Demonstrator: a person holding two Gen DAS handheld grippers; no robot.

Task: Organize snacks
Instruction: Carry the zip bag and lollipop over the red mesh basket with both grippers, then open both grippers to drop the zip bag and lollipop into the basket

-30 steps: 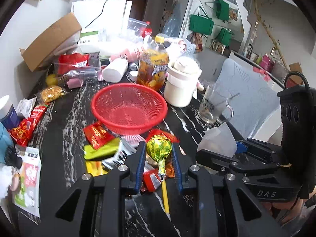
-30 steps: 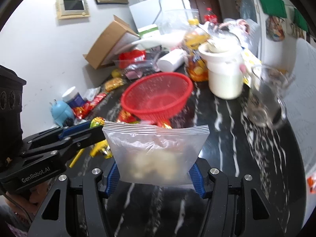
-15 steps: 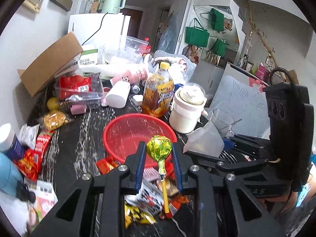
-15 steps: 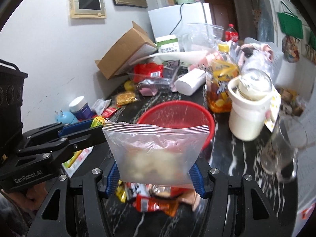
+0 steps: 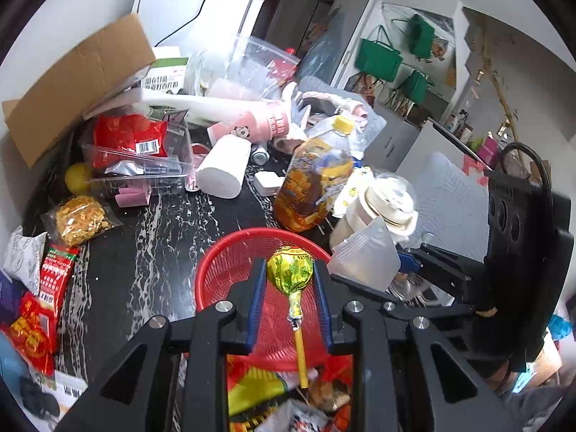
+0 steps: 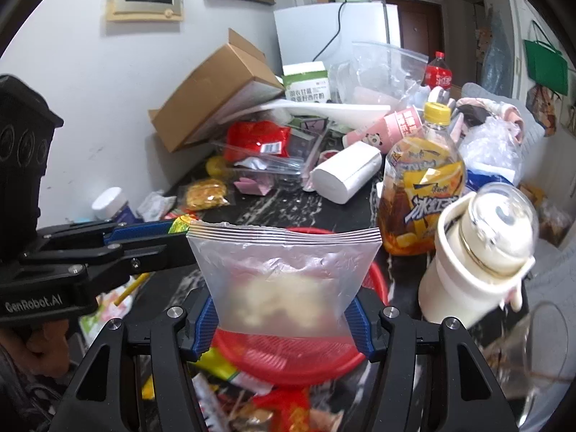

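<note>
My left gripper (image 5: 289,270) is shut on a green-and-yellow wrapped lollipop (image 5: 290,273), held above the red mesh basket (image 5: 223,270). Its yellow stick hangs down between the fingers. My right gripper (image 6: 284,309) is shut on a clear zip bag (image 6: 284,270) with pale snack pieces inside, held over the same red basket (image 6: 288,356). The bag also shows at the right of the left wrist view (image 5: 363,255). The left gripper also shows at the left of the right wrist view (image 6: 144,237). Loose snack packets (image 5: 266,388) lie on the black marble table in front of the basket.
Behind the basket stand an iced-tea bottle (image 6: 421,187) and a white lidded jar (image 6: 478,252), with a glass mug (image 6: 540,352) at the right. A toilet-paper roll (image 5: 223,169), clear boxes (image 5: 144,158), a cardboard box (image 5: 72,82) and more packets (image 5: 54,280) crowd the back and left.
Both grippers have risen and moved forward, so the lollipop and the zip bag now hang over the red basket instead of in front of it. Both grips are unchanged.
</note>
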